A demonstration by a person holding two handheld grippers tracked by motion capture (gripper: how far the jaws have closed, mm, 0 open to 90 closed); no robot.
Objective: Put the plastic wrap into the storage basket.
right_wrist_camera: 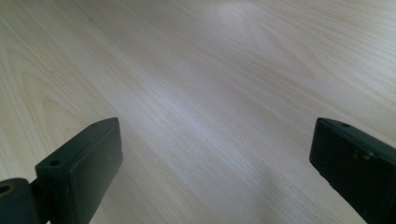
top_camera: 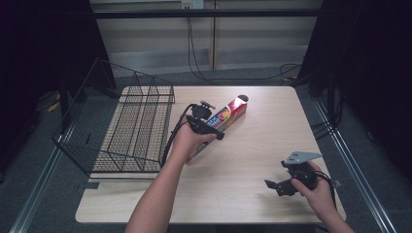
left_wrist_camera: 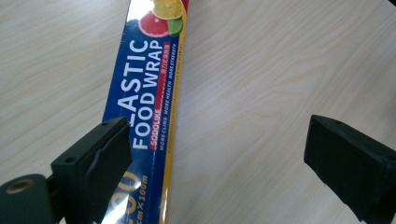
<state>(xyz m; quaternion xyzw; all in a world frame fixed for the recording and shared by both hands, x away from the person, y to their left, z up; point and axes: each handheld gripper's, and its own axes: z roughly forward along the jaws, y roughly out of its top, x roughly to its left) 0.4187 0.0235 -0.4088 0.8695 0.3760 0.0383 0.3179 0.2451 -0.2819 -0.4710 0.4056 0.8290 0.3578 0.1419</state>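
Forearms enter from the near edge of the table (top_camera: 252, 194), each hand holding a gripper. Right gripper (top_camera: 279, 186), held over the near right corner, grey plate on top; in the right gripper view (right_wrist_camera: 212, 158) its jaws stand wide apart over bare wood, holding nothing. Left gripper (top_camera: 206, 127), held over the middle of the table, cable trailing back along the forearm; in the left gripper view (left_wrist_camera: 217, 158) its jaws stand wide apart and hold nothing, the left jaw over the near part of the box (left_wrist_camera: 147, 93), the right jaw over bare wood. Box (top_camera: 228, 115): long, red and blue, printed "PLASTIC FOOD WRAP" with citrus pictures, lying flat on the table and running diagonally from beneath the left hand toward the far edge, right of centre. Whether the left jaw touches the box cannot be told. Black wire basket (top_camera: 131, 131): along the left edge of the table, its outer side overhanging that edge, well apart from the right gripper
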